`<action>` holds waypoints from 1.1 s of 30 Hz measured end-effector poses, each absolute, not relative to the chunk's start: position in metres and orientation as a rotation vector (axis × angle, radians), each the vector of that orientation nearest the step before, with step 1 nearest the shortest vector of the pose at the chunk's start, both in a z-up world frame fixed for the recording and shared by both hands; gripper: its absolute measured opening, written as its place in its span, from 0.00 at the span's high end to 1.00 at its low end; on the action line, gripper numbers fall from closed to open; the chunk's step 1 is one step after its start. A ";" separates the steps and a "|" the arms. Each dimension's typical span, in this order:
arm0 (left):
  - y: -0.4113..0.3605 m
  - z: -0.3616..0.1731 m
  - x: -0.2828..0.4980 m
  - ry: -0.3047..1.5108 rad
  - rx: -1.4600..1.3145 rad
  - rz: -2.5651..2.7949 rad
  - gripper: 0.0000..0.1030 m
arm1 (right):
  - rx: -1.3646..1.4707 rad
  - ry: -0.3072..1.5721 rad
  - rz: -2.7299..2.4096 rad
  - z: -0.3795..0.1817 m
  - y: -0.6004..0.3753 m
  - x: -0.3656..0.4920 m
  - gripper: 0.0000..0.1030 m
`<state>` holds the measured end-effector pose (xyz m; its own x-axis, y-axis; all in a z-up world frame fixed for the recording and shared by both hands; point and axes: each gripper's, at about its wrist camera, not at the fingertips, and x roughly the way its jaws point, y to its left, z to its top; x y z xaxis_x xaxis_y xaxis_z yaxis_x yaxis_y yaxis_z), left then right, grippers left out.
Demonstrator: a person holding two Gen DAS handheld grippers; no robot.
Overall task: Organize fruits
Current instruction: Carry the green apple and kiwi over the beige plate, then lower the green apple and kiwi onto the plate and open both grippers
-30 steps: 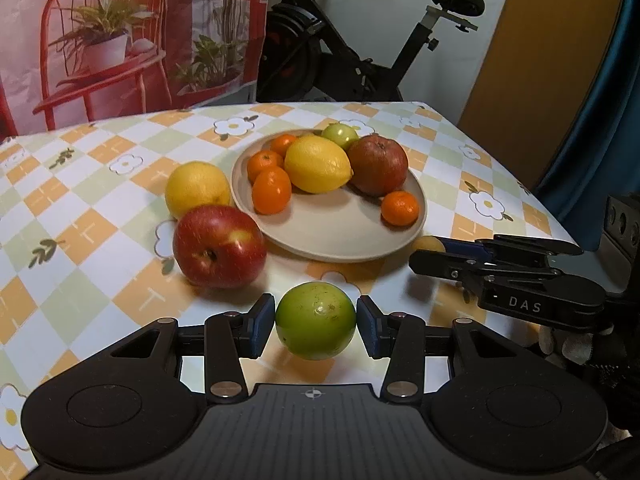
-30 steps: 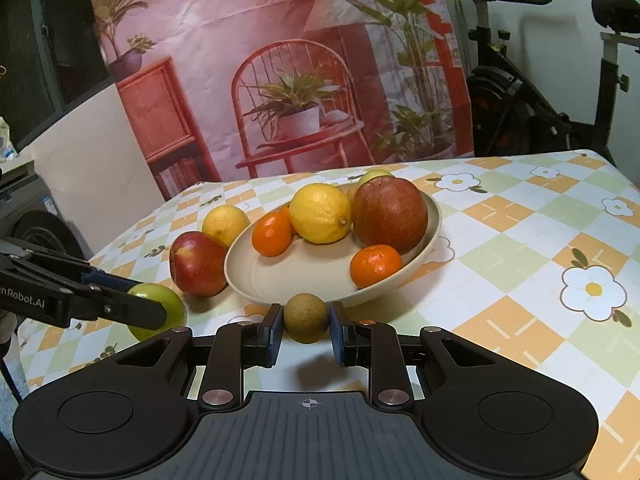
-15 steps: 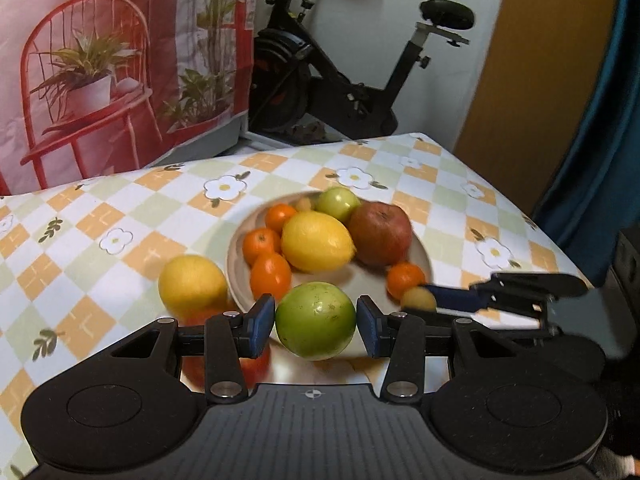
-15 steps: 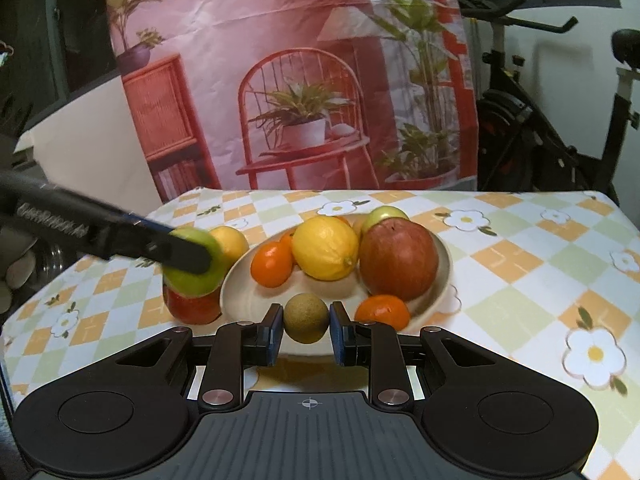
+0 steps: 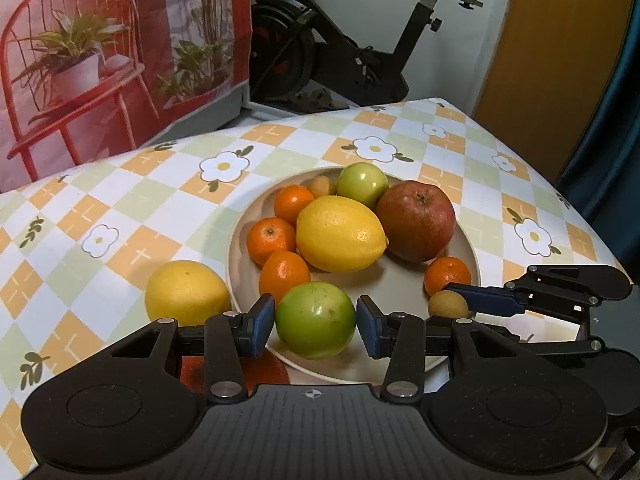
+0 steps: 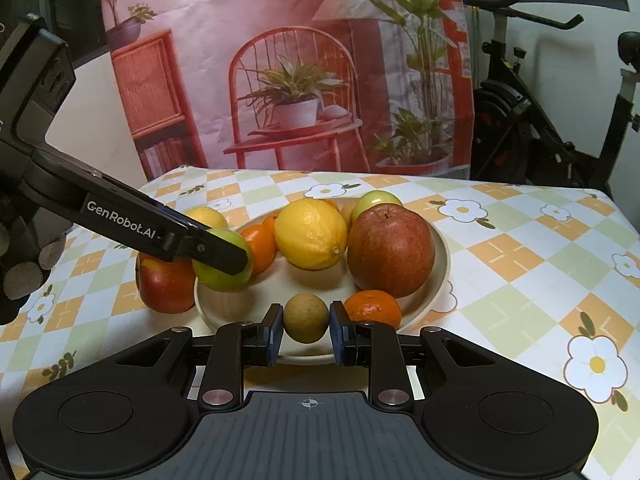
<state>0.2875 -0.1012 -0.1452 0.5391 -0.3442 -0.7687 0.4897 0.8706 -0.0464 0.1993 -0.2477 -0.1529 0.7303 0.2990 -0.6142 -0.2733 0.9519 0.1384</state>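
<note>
My left gripper [image 5: 316, 322] is shut on a green apple [image 5: 315, 320] and holds it above the near rim of the beige plate [image 5: 404, 296]. My right gripper [image 6: 306, 320] is shut on a small brown round fruit [image 6: 306, 318] over the plate's front rim [image 6: 240, 320]. The plate holds a lemon [image 5: 340, 233], a red apple [image 5: 416, 220], another green apple [image 5: 362, 184] and several tangerines. A second lemon [image 5: 186, 292] and a red apple [image 6: 164, 284] lie on the table left of the plate.
The table has a checkered flower cloth [image 5: 120, 208]; its right edge [image 5: 580, 208] is close to the plate. An exercise bike [image 5: 352, 56] and a printed backdrop [image 6: 280, 72] stand behind the table.
Both grippers have lifted their fruits off the table and moved forward over the plate's near rim. The jaws have stayed shut on the fruits.
</note>
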 end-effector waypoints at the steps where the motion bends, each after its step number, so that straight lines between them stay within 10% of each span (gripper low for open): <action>1: -0.102 -0.145 0.287 0.871 0.185 -0.503 0.54 | 0.036 0.684 0.315 -0.154 -0.248 0.199 0.78; 33: -0.079 -0.127 0.277 0.839 0.102 -0.449 0.53 | 0.042 0.655 0.319 -0.155 -0.252 0.188 0.77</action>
